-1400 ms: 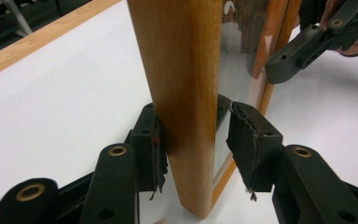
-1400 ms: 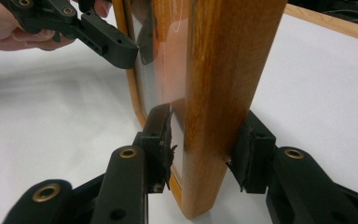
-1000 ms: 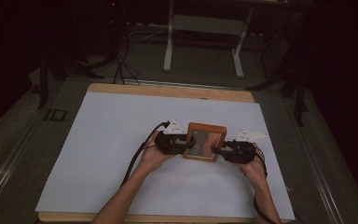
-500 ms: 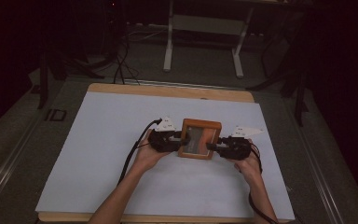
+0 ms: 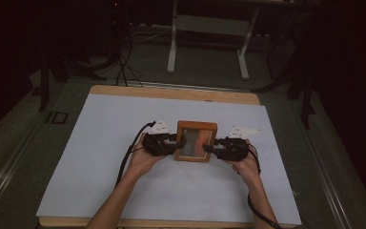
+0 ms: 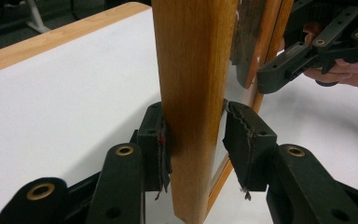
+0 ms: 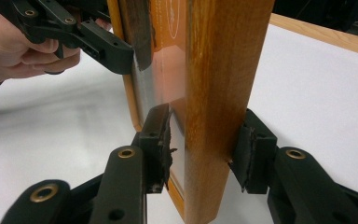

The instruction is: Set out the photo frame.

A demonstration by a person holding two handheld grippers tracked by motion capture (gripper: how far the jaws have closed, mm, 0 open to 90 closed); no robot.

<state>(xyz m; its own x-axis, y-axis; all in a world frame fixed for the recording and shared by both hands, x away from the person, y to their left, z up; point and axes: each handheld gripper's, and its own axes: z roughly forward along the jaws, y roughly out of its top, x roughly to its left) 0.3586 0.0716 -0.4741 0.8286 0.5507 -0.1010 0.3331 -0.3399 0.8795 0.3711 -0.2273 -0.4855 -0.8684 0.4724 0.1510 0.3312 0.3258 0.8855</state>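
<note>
- Table (image 5: 100, 143) with white sheet, wood edge at far and near sides; dark floor and a metal stand (image 5: 209, 43) behind.
- Left hand (image 5: 140, 160) comes in from the near edge, holding left gripper (image 5: 174, 141); black cable (image 5: 126, 160) trails back along the forearm.
- Left gripper pinching the frame's left side bar: in the left gripper view one pad (image 6: 161, 144) is flat on the wood, the other pad (image 6: 240, 140) sits at the bar's opposite face, contact there hard to tell.
- Frame (image 5: 196, 141), wooden with glass pane, at mid-table between both grippers, held level above the sheet.
- Right gripper (image 5: 210, 149) pinching the frame's right side bar; both pads (image 7: 161, 140) press on it in the right gripper view.
- Right hand (image 5: 245, 162) behind it, near the table's right part.
</note>
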